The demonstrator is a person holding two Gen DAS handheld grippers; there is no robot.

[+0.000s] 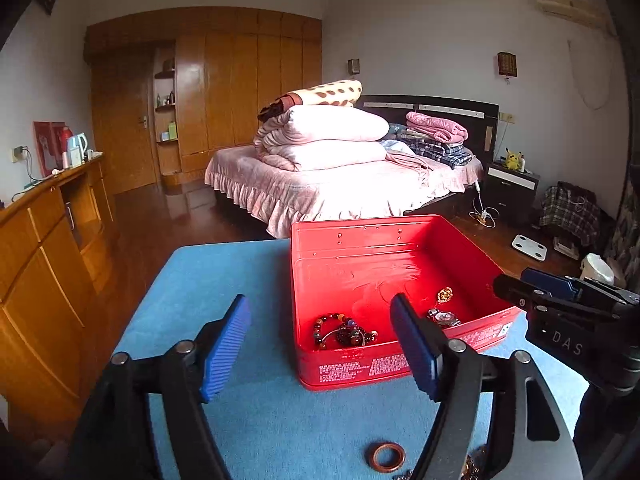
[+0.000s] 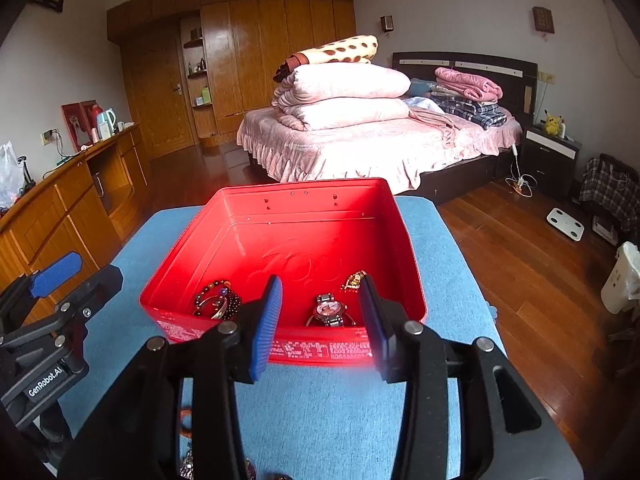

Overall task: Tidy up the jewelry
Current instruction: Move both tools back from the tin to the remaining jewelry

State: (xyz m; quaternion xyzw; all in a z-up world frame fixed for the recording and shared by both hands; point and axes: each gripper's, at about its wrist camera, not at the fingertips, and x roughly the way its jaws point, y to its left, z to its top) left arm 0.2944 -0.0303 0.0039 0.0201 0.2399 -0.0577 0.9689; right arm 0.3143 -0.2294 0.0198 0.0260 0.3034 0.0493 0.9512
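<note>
Now, both grippers hang above the near edge of a red tin box (image 1: 400, 264), a glossy, rectangular metal tub with rounded corners and fine white print along its front wall, sitting on a soft blue cloth-covered table (image 1: 224, 280); the left gripper (image 1: 320, 344) has its jaws spread wide, ribbed blue pads on matte black arms, nothing between them; the right gripper (image 2: 324, 320) is parted more narrowly, pads apart and empty too, hovering just over the tin's front rim; inside the tin, down at the near end, lies a tangle of round dark beaded bracelets (image 2: 218, 300) on the left, a steel-link wristwatch (image 2: 326, 310) with a pale round dial in the middle, and a small ornate gold-coloured piece (image 2: 354, 280) just behind it; outside the box, on the cloth close to the cameras, rests a smooth reddish-brown ring (image 1: 386, 456), flat and circular, with more loose, glinting jewellery half hidden under the gripper arms; what those pieces are, I cannot tell.
</note>
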